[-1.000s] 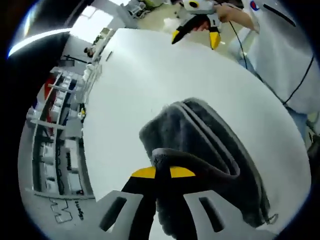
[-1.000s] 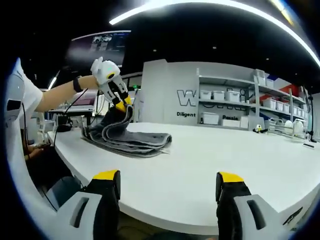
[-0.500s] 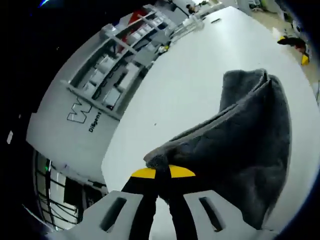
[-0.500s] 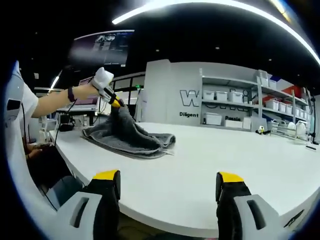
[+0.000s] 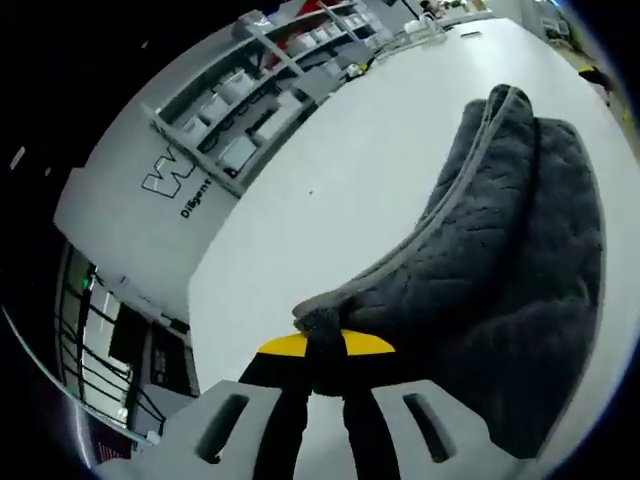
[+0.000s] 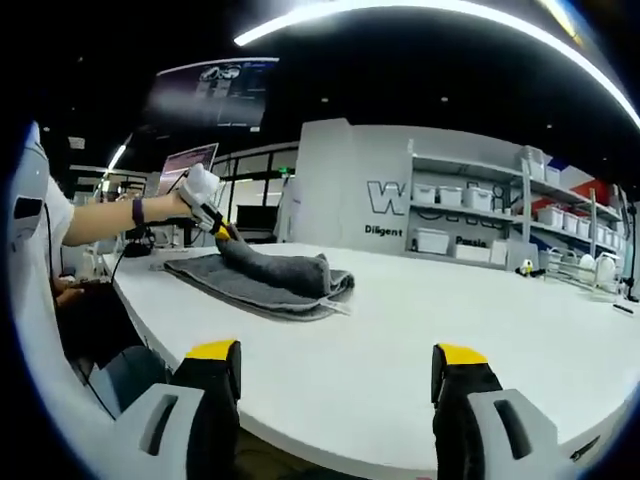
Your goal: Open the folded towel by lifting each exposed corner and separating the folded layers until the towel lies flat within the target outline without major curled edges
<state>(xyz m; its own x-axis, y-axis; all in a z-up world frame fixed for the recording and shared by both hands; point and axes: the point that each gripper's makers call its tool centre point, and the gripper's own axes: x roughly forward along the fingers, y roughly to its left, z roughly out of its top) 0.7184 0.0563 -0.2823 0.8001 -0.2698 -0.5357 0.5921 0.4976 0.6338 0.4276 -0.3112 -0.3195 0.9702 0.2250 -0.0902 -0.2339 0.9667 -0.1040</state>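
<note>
You are pinching a corner of the grey towel (image 5: 500, 260) in your left gripper (image 5: 325, 352), jaws clamped, its length running away across the white table (image 6: 420, 330), while your right gripper (image 6: 335, 375) is idling near, jaws apart, well apart from it.

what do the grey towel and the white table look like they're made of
The dark grey folded towel looks like plush microfibre or terry: matte, fuzzy pile with a lighter stitched hem, draping softly where the left tool pinches its corner. The white table looks like smooth laminate or painted board, faintly glossy; the exact material is unclear.
</note>
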